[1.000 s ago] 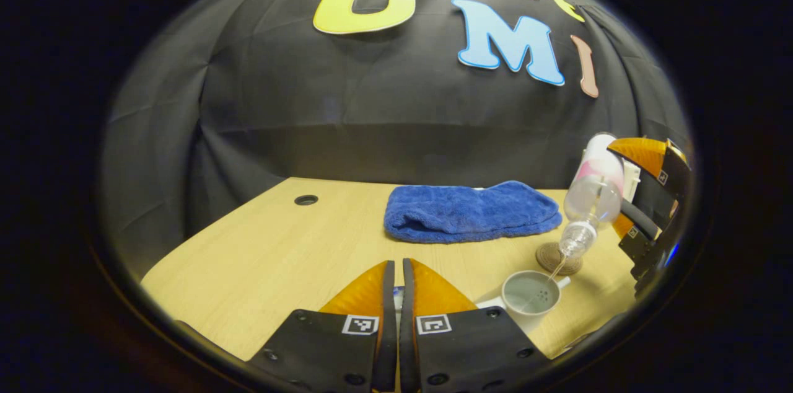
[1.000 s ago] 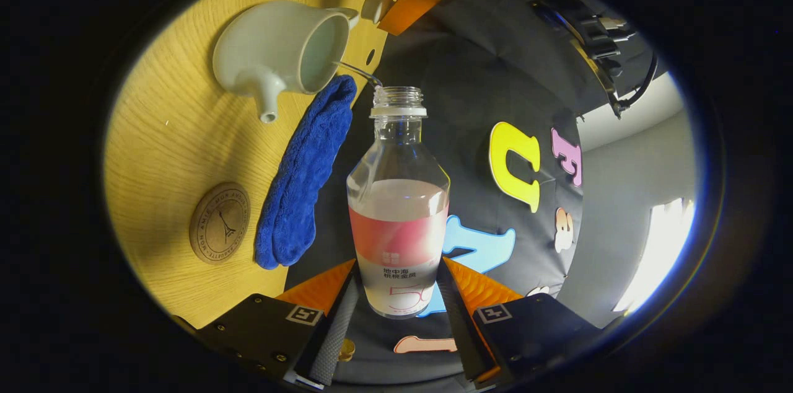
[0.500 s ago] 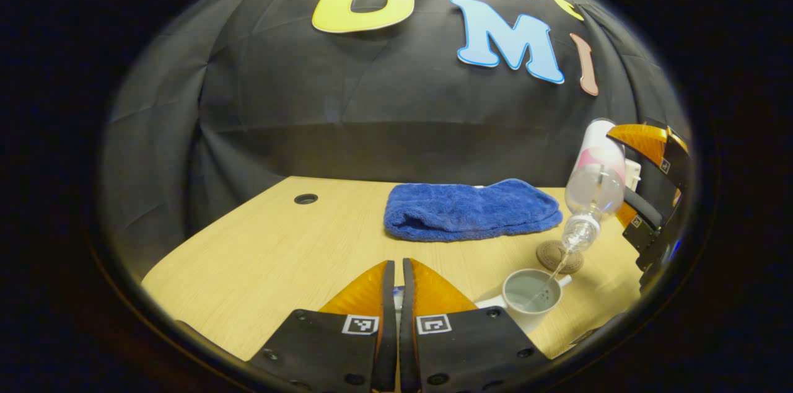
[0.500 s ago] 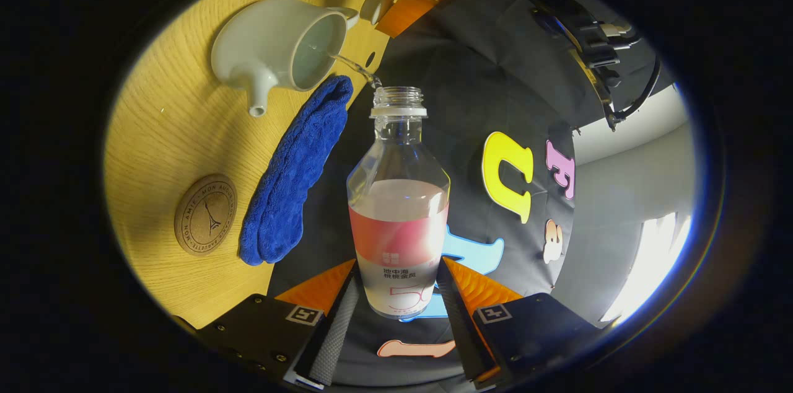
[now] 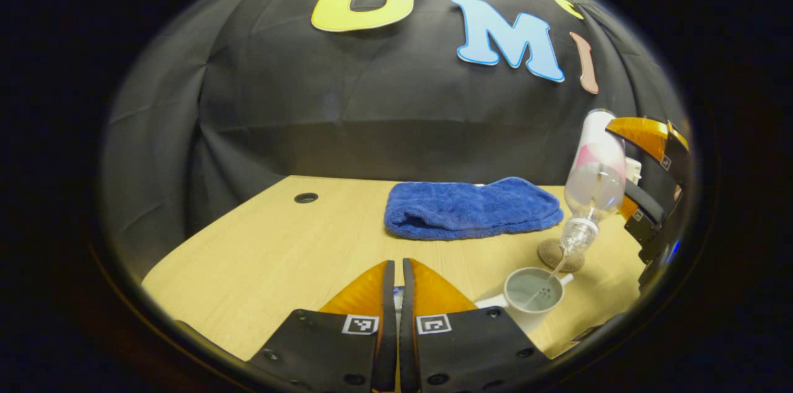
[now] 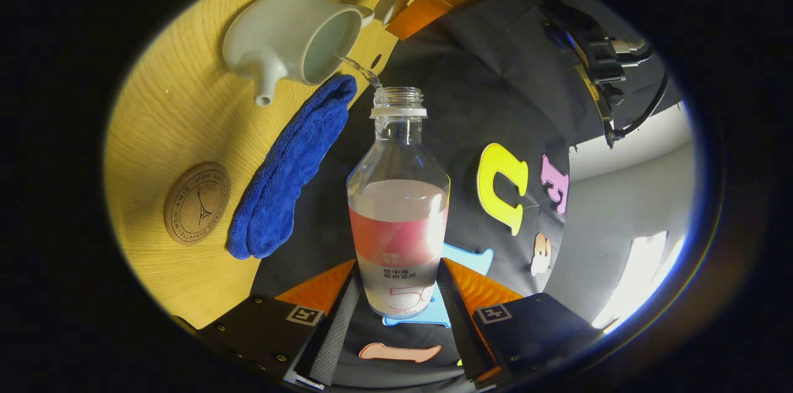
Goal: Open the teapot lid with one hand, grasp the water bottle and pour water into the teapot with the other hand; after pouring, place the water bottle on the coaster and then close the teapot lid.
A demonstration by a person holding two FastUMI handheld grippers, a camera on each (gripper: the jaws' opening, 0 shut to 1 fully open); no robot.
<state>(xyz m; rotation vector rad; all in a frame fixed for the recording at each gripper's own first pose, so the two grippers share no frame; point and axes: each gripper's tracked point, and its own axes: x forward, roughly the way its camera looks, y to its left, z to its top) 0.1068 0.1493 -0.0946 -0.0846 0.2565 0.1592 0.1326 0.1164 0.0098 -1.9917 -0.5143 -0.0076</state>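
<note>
Over the table [image 5: 260, 250]: pouring in hand, lid off.
Blue towel [image 5: 471, 210] at rear. Water bottle [image 6: 398, 219], clamped in right gripper [image 6: 396, 312], tipped above teapot [image 5: 531, 294], thin stream entering. Coaster [image 6: 197, 203] bare, just beyond teapot. Lid [image 6: 391, 4] in left gripper [image 5: 394, 294], fingers nearly together. Left: bottle to coaster, lid back.

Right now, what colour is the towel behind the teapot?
Blue: the towel is a plain deep blue terry cloth, clearest in the left gripper view.
</note>
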